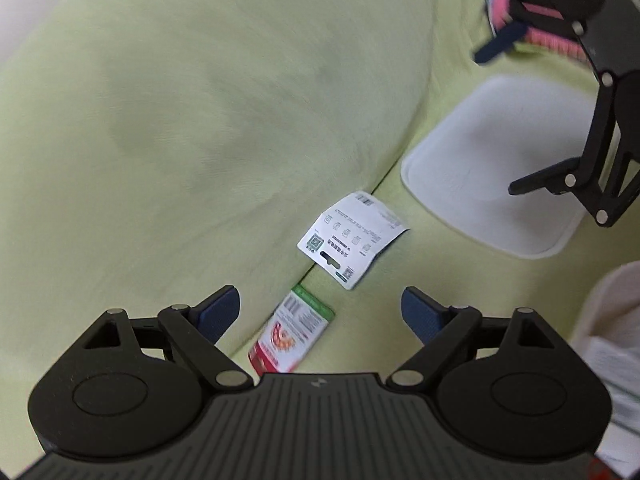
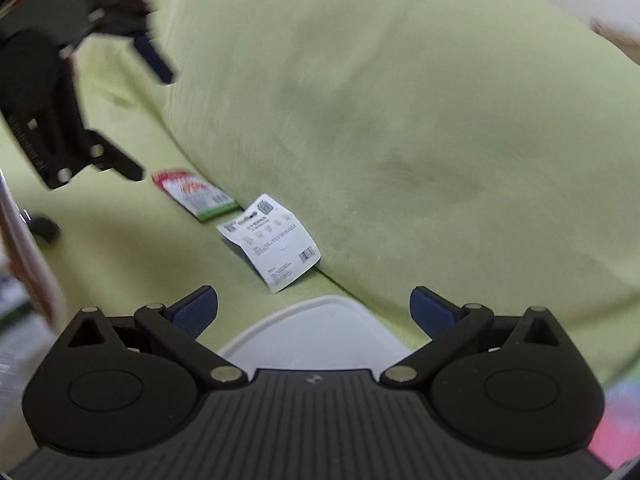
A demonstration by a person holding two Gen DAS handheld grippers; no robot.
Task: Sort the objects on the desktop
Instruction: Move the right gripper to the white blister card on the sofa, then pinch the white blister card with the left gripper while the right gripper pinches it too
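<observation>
Surface: a pale yellow-green fabric covering (image 1: 200,120) fills most of both views, soft and slightly napped. A raised, cushion-like mound (image 2: 400,120) of the same fabric meets a flatter section along a crease. Faint darker smudges mark the mound. Lighting is even and diffuse. An off-white area (image 1: 24,8) shows at far left.

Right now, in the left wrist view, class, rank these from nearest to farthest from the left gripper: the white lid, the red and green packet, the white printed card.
1. Red and green packet: directly ahead of the left gripper, between its open fingers.
2. White printed card: further ahead, leaning against the green cushion.
3. White lid: farthest, ahead to the right, below the right gripper.
</observation>
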